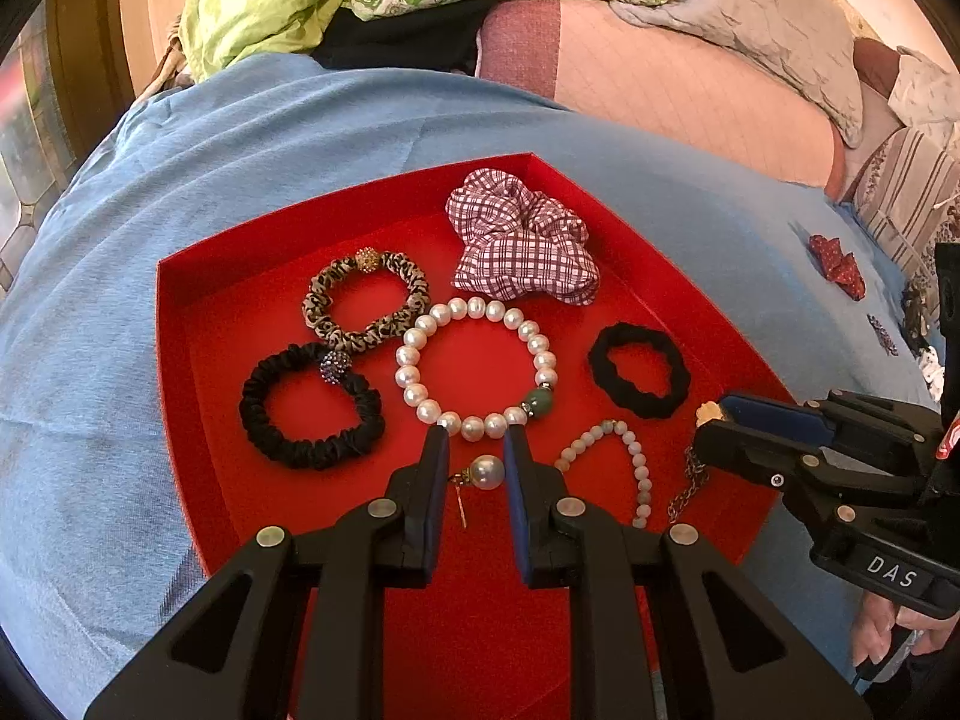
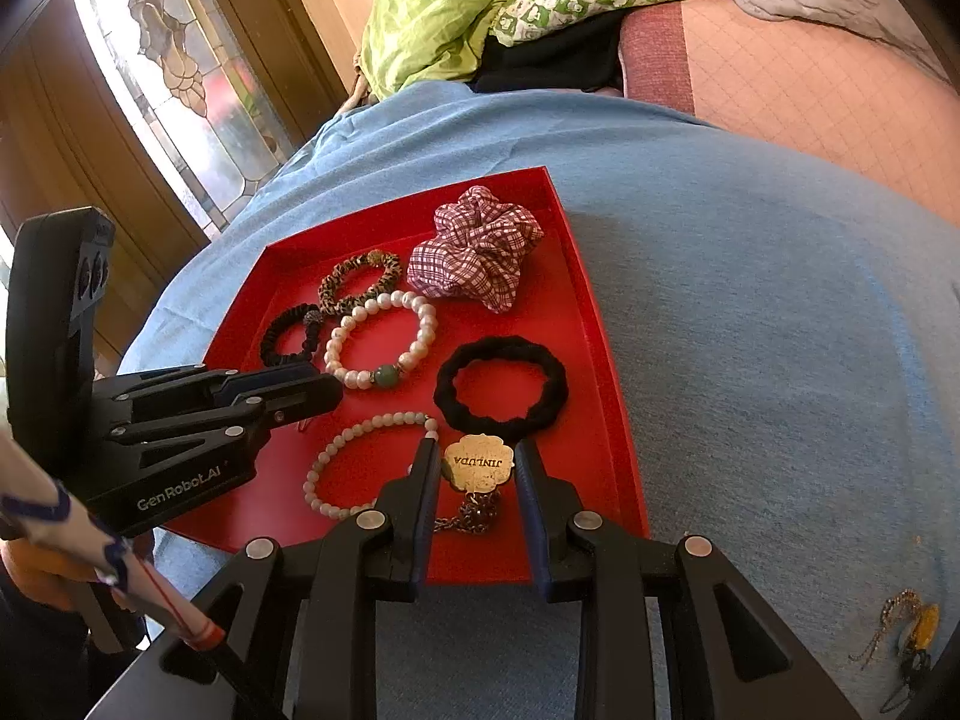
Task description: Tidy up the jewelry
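The gold tag lies between the tips of the right hand-held gripper, with its chain bunched just below it on the near part of the red tray. The jaws stand apart on either side of the tag, and whether they touch its edges I cannot tell; it reads as a piece being set down or about to be lifted (the first seems likelier, since it is already inside the tray). The left hand-held gripper is likewise spread, its tips straddling a pearl earring that rests on the tray floor at the near edge, not pinched.

Farther in lie a pearl bracelet, a pale bead bracelet to its right, a black scrunchie, a leopard tie, a black satin tie and a checked scrunchie at the far side. The tray sits on a blue cloth over the bed.

Sorting seems well along. Still outside on the cloth are a small yellow piece near right and a red bow far right. The next move probably calls for drawing the right gripper clear of the tag without dragging the chain, then reaching right for the strays.
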`<action>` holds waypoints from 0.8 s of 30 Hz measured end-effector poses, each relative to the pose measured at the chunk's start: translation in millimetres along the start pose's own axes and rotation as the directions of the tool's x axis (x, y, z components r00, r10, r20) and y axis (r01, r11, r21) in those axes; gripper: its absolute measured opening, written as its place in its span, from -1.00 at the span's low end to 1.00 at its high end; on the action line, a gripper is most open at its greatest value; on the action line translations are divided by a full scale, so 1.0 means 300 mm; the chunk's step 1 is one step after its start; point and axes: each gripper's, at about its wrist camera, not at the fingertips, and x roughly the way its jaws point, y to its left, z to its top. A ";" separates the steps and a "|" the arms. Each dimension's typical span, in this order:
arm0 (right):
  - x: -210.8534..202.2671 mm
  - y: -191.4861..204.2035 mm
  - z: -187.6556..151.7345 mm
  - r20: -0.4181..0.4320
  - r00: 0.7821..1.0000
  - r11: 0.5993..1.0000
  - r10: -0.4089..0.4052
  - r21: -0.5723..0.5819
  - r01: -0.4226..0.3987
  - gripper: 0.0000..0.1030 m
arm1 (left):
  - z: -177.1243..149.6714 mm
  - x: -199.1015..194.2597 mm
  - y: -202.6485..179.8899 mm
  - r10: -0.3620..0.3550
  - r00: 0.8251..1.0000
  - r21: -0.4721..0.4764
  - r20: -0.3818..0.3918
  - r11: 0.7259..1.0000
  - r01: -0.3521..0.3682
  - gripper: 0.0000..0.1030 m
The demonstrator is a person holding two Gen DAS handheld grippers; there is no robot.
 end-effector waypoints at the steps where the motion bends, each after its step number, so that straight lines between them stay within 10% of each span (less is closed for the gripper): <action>1: 0.000 0.001 0.000 0.001 1.000 1.000 0.000 0.001 0.000 -0.46 | 0.000 -0.001 0.000 0.000 1.000 0.000 0.001 1.000 0.000 -0.66; 24: -0.064 -0.008 0.013 0.033 0.999 0.999 0.020 0.028 -0.021 -0.22 | 0.028 -0.036 0.023 0.050 0.997 -0.057 0.055 0.997 -0.047 -0.20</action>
